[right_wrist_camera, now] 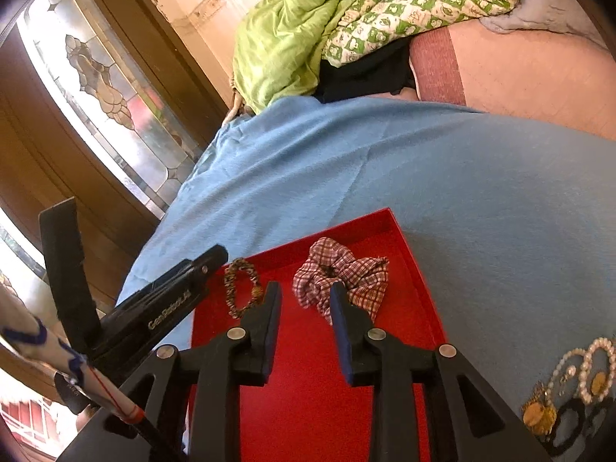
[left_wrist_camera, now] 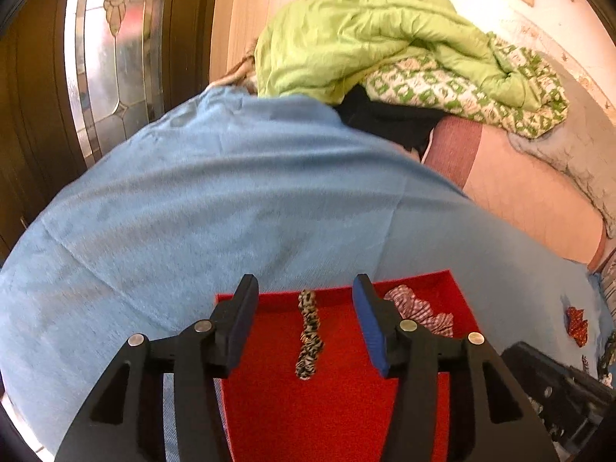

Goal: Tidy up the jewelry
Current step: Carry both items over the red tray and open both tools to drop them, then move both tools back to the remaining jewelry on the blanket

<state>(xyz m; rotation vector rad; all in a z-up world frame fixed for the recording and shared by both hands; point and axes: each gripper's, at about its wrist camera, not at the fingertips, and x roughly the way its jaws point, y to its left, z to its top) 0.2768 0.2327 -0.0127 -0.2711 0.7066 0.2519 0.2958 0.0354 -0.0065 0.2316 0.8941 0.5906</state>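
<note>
A red tray (left_wrist_camera: pixel 338 415) lies on a blue cloth (left_wrist_camera: pixel 231 200). In it lie a leopard-print scrunchie (left_wrist_camera: pixel 308 335) and a red checked scrunchie (left_wrist_camera: pixel 419 312). My left gripper (left_wrist_camera: pixel 306 292) is open and empty, hovering over the tray with the leopard scrunchie between its fingers' line. In the right wrist view the tray (right_wrist_camera: pixel 408 254) holds the leopard scrunchie (right_wrist_camera: pixel 242 285) and the checked scrunchie (right_wrist_camera: pixel 342 273). My right gripper (right_wrist_camera: pixel 306 294) is open and empty just short of the checked scrunchie. Pearl bracelets (right_wrist_camera: pixel 593 365), gold pieces (right_wrist_camera: pixel 539 415) and black hair ties (right_wrist_camera: pixel 569 423) lie right of the tray.
A green quilt (left_wrist_camera: pixel 377 38) and a black garment (left_wrist_camera: pixel 389 119) are piled at the far end of the bed. A wooden door with stained glass (right_wrist_camera: pixel 100 88) stands to the left. A small red item (left_wrist_camera: pixel 576 325) lies on the cloth at right. The left gripper's body (right_wrist_camera: pixel 154 312) shows beside the tray.
</note>
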